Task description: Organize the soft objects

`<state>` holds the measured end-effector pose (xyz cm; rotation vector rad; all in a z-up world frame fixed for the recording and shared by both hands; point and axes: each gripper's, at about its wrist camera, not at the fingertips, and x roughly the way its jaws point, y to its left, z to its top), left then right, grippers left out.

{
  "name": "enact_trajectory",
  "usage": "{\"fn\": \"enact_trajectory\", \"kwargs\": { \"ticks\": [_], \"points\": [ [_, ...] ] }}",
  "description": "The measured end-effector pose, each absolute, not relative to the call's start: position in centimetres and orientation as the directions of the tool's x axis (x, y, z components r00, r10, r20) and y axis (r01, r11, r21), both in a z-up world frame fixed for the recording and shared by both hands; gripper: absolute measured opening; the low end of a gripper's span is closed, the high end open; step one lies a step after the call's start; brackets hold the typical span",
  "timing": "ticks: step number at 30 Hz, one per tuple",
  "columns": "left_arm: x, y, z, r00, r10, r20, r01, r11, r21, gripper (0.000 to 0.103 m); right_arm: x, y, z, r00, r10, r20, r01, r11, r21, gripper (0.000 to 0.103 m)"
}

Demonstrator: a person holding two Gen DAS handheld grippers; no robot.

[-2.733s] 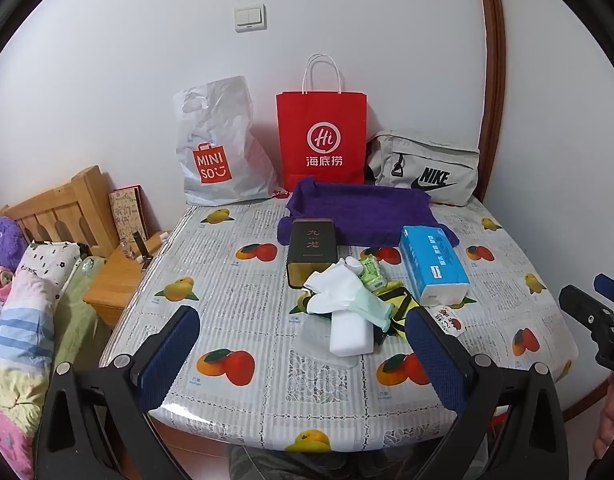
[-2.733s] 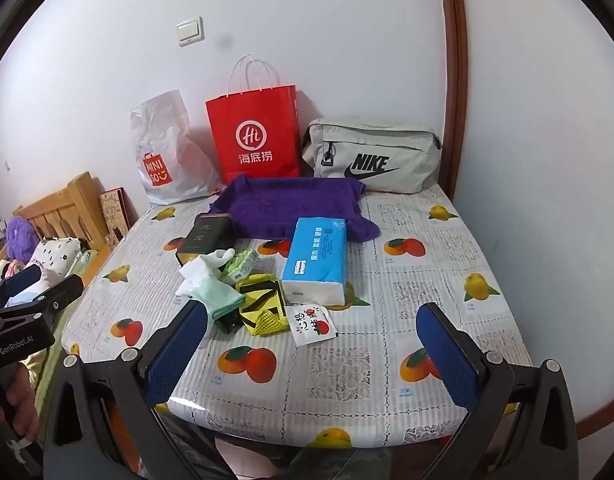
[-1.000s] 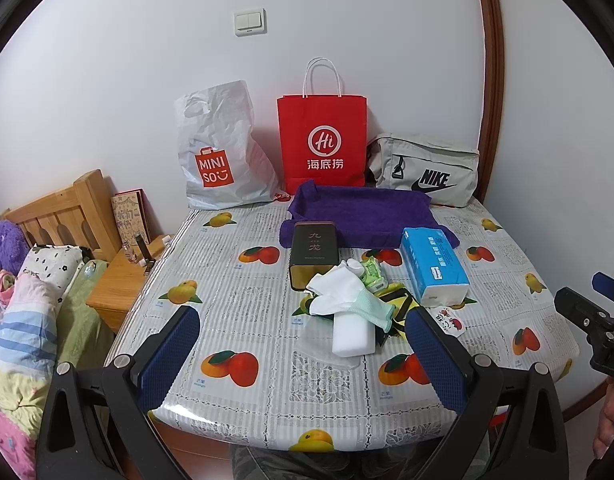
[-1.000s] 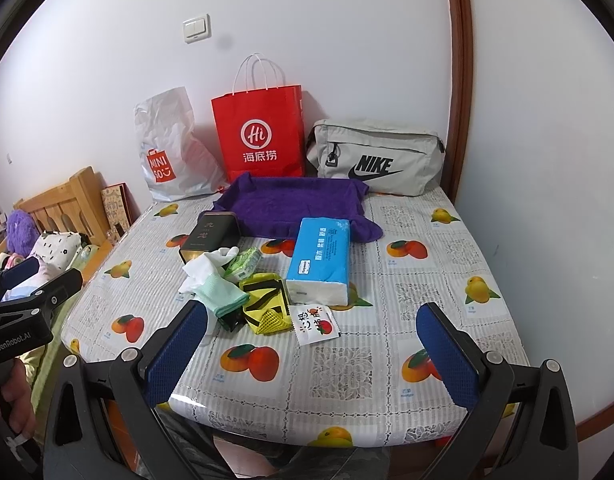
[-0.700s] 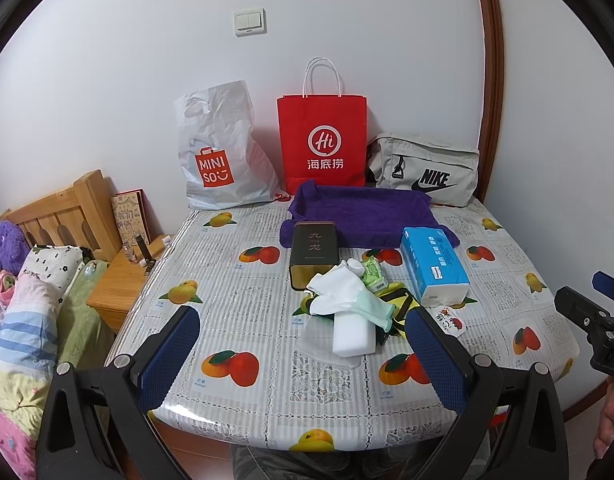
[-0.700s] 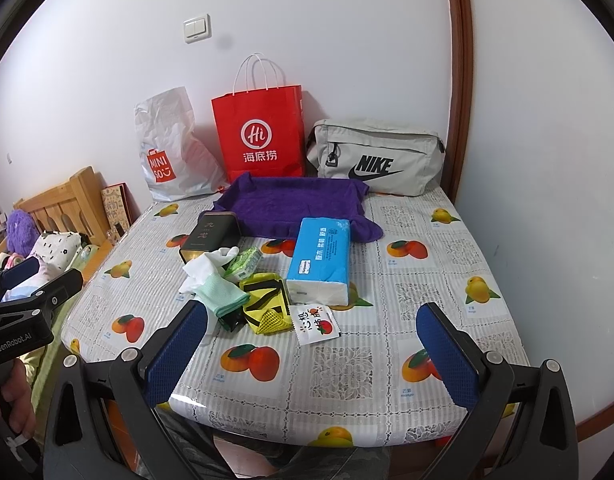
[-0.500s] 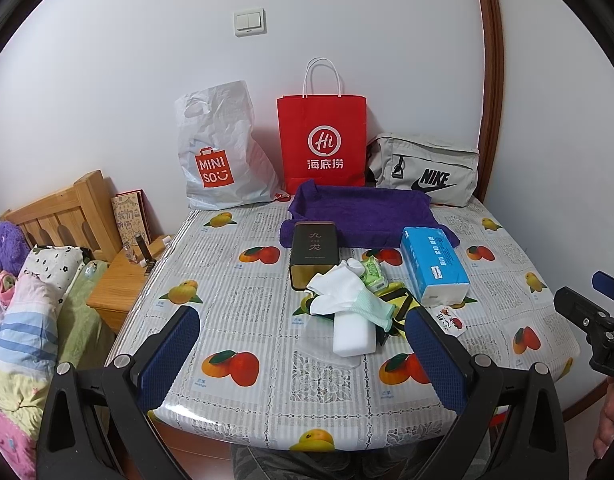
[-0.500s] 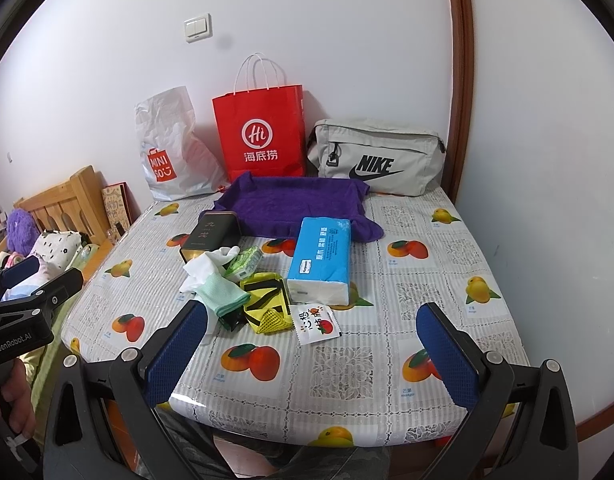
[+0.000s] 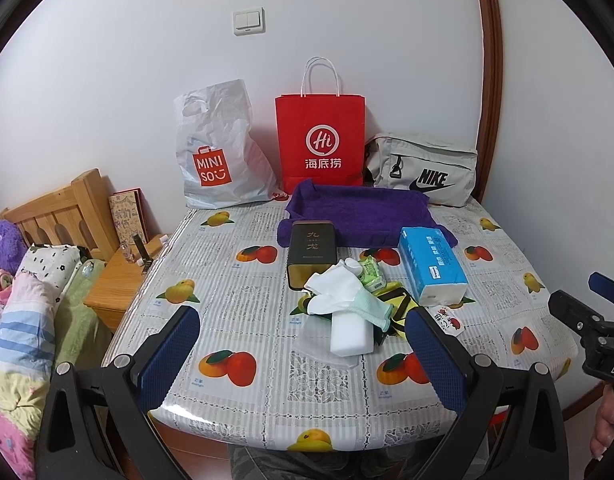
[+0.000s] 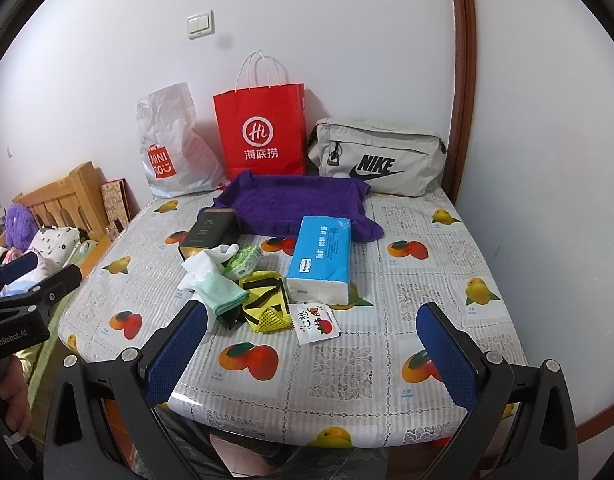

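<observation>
Left claw [image 9: 303,344] fingers spread wide, empty, held off near edge of desk [image 9: 227,280]. Right claw [image 10: 315,344] likewise spread, empty, at same edge. Landmark: tissue pack [image 9: 431,264], mid-desk. Just left of pack: heap of soft items, white sock [image 9: 331,292] on top, mint cloth [image 9: 371,306] overlapping it, white sponge [image 9: 351,334] at near side, yellow mesh pouch [image 10: 267,300] beside. Black tin [image 9: 311,254] left of pack. Purple towel [image 9: 359,210] behind pack. Red bag [image 9: 321,144] against wall beyond.
</observation>
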<state>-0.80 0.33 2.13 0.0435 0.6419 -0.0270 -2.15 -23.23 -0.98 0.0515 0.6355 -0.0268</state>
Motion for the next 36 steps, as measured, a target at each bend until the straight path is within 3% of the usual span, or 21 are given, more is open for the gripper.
{"fn": "enact_trajectory", "kwargs": {
  "ticks": [12,26,36],
  "points": [
    [2.5,1.7,-1.7,0.752,-0.047,-0.657,0.052,0.999,-0.012,0.103,0.3,-24.0,-3.8,0.766,0.000,-0.643,0.032,0.999,0.038,0.103],
    [7.2,0.0,-8.4,0.691,-0.073,-0.719,0.100,0.995,-0.005,0.103,6.6,-25.8,-11.9,0.682,0.043,-0.730,-0.005,0.999,0.054,0.103],
    [9.1,0.5,-10.7,0.649,-0.101,-0.754,0.111,0.993,-0.037,0.103,11.4,-25.0,-16.5,0.616,0.105,-0.781,-0.126,0.991,0.034,0.103]
  ]
}}
